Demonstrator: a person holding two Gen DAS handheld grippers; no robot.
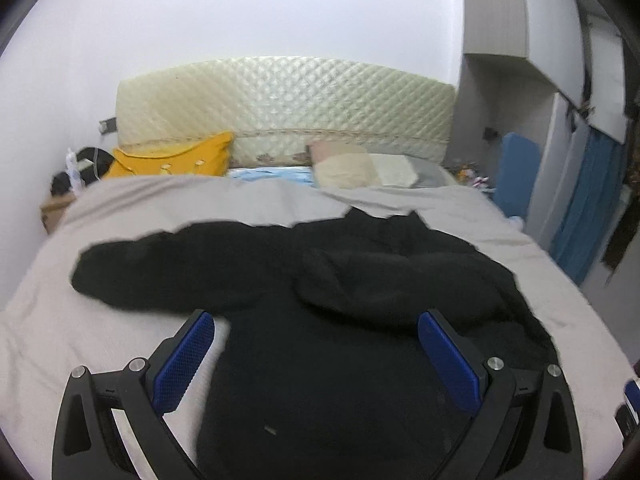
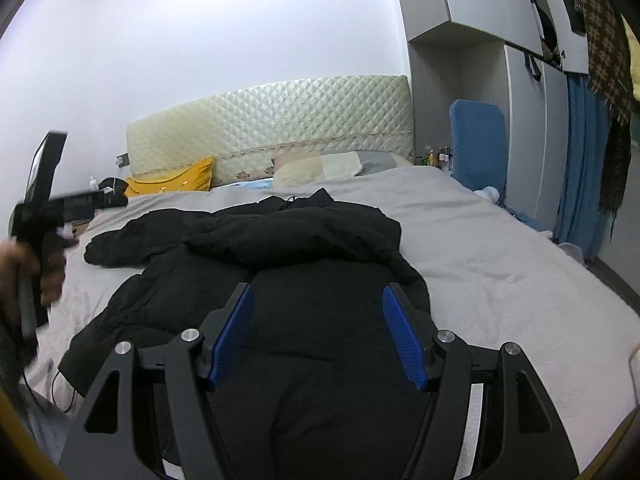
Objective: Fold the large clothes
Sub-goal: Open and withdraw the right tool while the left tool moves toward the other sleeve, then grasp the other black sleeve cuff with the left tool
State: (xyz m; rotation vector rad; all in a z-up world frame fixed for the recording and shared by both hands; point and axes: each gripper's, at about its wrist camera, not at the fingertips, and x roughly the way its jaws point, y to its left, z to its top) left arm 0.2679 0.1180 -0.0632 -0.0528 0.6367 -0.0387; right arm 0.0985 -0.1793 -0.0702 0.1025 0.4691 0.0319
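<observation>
A large black jacket (image 1: 320, 300) lies spread on the grey bed sheet (image 1: 120, 208). Its left sleeve stretches out to the left; its right sleeve is folded across the chest. It also shows in the right wrist view (image 2: 304, 248). My left gripper (image 1: 316, 320) is open and empty, held above the jacket's lower body. My right gripper (image 2: 318, 300) is open and empty, also above the jacket's lower body. The left gripper's handle, held by a hand, shows at the left edge of the right wrist view (image 2: 40, 216).
A quilted cream headboard (image 1: 280, 100) stands at the far end. A yellow pillow (image 1: 172, 160) and pale pillows (image 1: 360, 164) lie below it. A nightstand with dark items (image 1: 72, 184) is at far left. A blue chair (image 2: 476, 144) and a wardrobe (image 2: 532, 120) stand at right.
</observation>
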